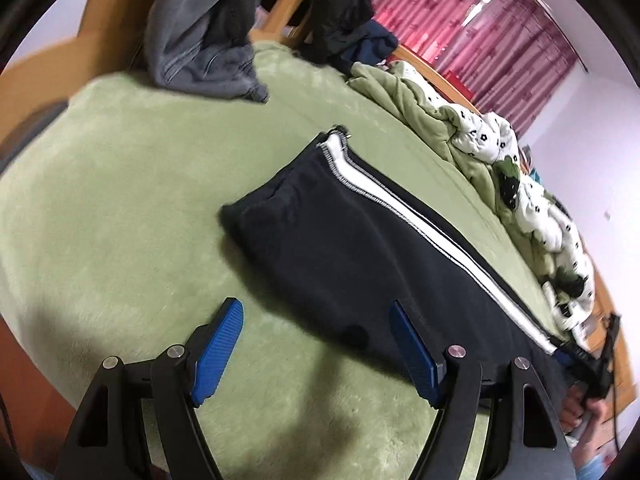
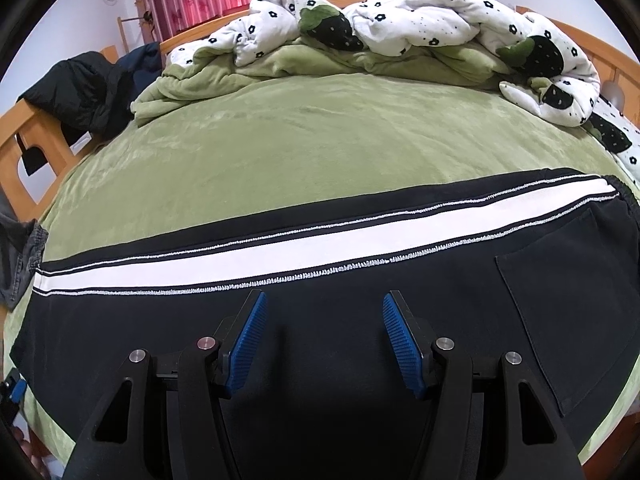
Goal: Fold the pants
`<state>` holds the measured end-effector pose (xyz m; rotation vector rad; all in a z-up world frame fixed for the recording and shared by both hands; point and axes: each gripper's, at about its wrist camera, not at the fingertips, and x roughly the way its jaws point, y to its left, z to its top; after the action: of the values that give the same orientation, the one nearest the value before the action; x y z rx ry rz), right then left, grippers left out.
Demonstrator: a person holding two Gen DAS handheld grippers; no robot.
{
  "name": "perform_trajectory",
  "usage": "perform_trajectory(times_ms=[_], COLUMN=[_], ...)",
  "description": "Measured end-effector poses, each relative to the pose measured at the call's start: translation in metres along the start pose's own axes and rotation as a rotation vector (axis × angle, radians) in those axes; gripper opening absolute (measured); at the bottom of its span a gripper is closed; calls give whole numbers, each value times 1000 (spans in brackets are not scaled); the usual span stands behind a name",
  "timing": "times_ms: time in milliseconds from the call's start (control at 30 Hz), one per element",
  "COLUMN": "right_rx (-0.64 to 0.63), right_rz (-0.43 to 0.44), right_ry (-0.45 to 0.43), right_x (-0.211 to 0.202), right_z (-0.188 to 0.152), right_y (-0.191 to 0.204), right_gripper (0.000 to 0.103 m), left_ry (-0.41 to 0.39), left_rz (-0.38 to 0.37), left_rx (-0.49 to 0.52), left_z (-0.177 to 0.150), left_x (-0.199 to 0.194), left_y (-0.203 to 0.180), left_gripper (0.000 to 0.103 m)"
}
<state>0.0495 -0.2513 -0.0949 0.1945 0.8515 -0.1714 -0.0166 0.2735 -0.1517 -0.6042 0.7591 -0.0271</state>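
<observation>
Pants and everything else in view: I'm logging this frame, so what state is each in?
Pants: laid flat, legs stacked, stripe up.
Left gripper: open, empty.
Right gripper: open, empty, over the pants.
Quilt: bunched up.
Grey garment: crumpled.

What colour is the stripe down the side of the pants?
White, edged with speckled stitching, on black pants; stripe shows best in the right wrist view.
</observation>
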Motion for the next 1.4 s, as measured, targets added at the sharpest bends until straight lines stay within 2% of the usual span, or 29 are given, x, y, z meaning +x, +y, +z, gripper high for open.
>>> perform_trajectory(times_ms=[200,400,600,700,767,833,1100,1233,1400], right_rx=[-5,2,1,4,7,6,-19,-50,-61], right_rz=[3,16,29,24,19,12,-18,-65,-64], right_ry=[0,0,-1,7,14,19,12,-12,-21], right_x=[-1,-3,-4,-2,0,1,2,0,-2], right_z=[0,-1,0,2,2,1,0,0,0], right_y=[0,-2,-2,-3,-3,-2,4,8,9], right_gripper=[60,60,60,60,60,60,60,60,60], left_ry=[1,9,-41,-50,-54,-51,-53,-58,-49], left_rz=[-27,-6,43,73,94,111,83,80,59], left_rx=[-61,-82,-85,-99,-117,-122,-121,-107,-122], left_z=[4,17,33,41,43,44,43,41,43], left_x=[0,19,35,43,44,45,45,43,44], left_y=[12,12,6,9,13,15,21,20,24], left_gripper=[73,72,69,55,37,30,30,30,30])
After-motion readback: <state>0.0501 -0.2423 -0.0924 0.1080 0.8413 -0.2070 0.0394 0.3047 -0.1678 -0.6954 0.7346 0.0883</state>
